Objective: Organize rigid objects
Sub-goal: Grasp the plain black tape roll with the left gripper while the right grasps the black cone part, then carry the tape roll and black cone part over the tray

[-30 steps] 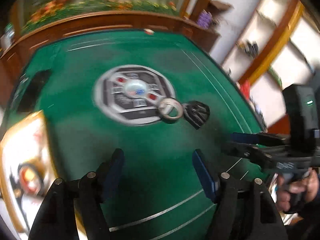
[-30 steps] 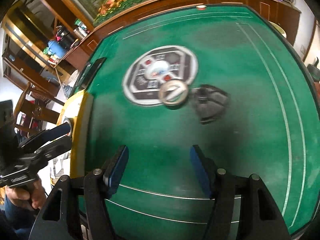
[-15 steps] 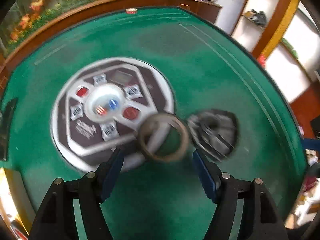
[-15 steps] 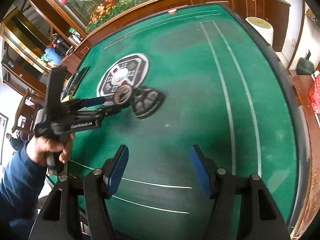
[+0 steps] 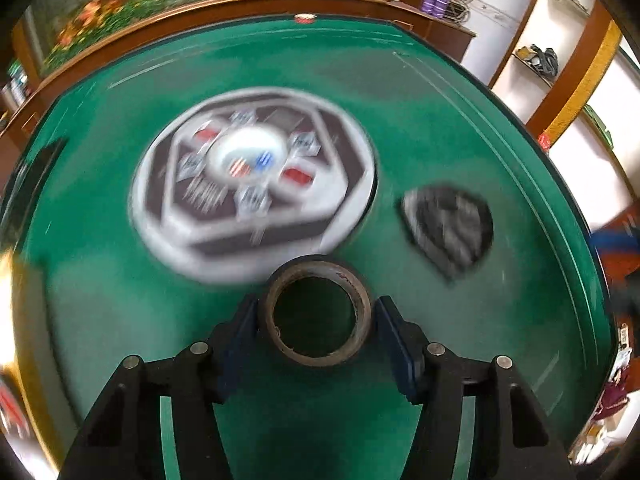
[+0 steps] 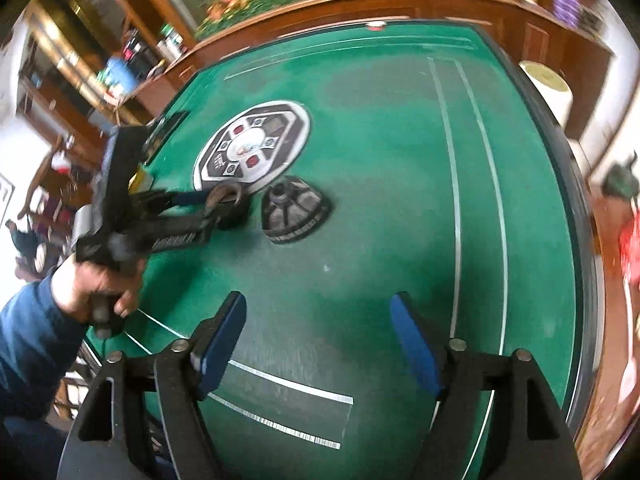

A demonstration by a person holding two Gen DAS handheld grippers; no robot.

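A brown tape roll (image 5: 320, 271) lies flat on the green table (image 5: 420, 128), between the blue pads of my left gripper (image 5: 316, 320). The jaws are closing, and the pads touch its left and right sides. From the right wrist view, the left gripper (image 6: 218, 200) reaches in from the left around the roll (image 6: 226, 194), held by a hand in a blue sleeve (image 6: 32, 344). Just right of it lies a black ribbed, shield-shaped piece (image 5: 448, 228) (image 6: 296, 210). My right gripper (image 6: 320, 344) hangs above bare felt, its jaws opening with nothing between them.
A round white and dark control disc (image 5: 252, 184) (image 6: 252, 144) sits in the table's middle, just behind the roll. A wooden rim (image 5: 240, 4) borders the far edge. Shelves (image 5: 560, 60) stand to the right. White lines (image 6: 456, 200) cross the felt.
My left gripper came down and forward until the tape roll sat between its pads, and the jaws narrowed onto it. The right gripper swung right and its jaws widened.
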